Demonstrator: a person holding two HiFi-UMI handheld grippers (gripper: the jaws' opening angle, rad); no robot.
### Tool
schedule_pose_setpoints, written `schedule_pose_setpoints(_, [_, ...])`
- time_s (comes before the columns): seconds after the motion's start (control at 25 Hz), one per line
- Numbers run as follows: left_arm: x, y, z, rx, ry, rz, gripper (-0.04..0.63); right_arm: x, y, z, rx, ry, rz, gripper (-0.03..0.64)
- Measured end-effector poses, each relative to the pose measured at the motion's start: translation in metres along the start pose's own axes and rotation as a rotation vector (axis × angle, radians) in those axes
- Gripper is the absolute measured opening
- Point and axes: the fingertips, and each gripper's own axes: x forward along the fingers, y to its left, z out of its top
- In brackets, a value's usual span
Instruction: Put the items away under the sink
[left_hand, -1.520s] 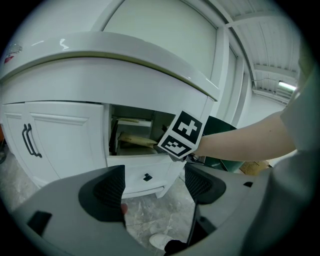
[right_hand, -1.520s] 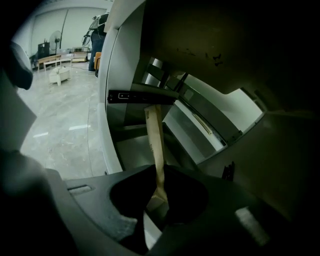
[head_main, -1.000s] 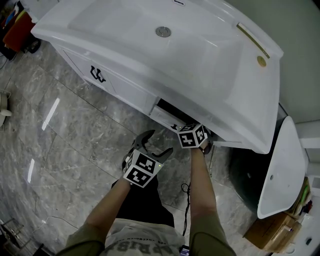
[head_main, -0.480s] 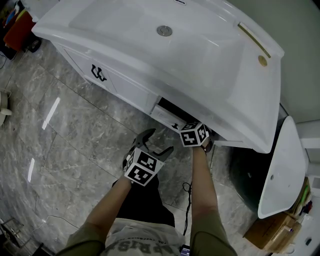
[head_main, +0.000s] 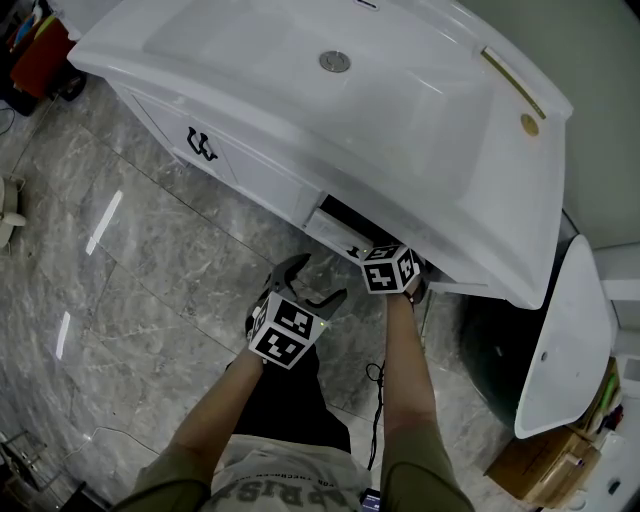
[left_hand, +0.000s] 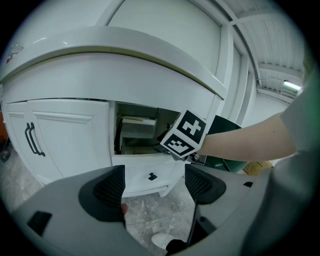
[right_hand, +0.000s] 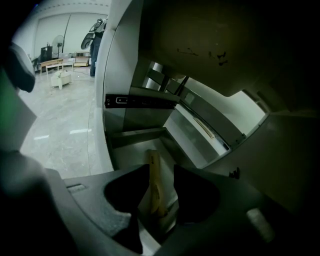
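Observation:
A white vanity with a sink basin (head_main: 400, 110) stands in front of me, its lower drawer (left_hand: 150, 175) pulled out. My right gripper (right_hand: 161, 192) reaches into that drawer under the counter; only its marker cube (head_main: 390, 268) shows in the head view. A long yellowish item (right_hand: 154, 180) lies on the drawer floor between the parted jaws, with a gap at the right pad. My left gripper (head_main: 318, 280) hovers open and empty over the floor, in front of the drawer.
The cabinet door with a black handle (head_main: 200, 148) is closed at the left. A dark bin (head_main: 490, 345) and a white basin-like fixture (head_main: 560, 340) stand at the right of the vanity, with a cardboard box (head_main: 540, 460) beyond. A cable (head_main: 372, 380) lies on the marble floor.

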Motion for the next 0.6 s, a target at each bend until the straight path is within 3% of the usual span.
schedule_pose_setpoints(0.24, [-0.009, 0.001, 0.006, -0.004, -0.007, 0.014, 0.357, -0.012, -0.011, -0.002, 0.030, -0.013, -0.049, 0.143])
schedule_pose_setpoints(0.6, [-0.039, -0.010, 0.021, -0.022, -0.014, 0.026, 0.357, -0.050, -0.001, -0.007, 0.054, -0.017, -0.037, 0.143])
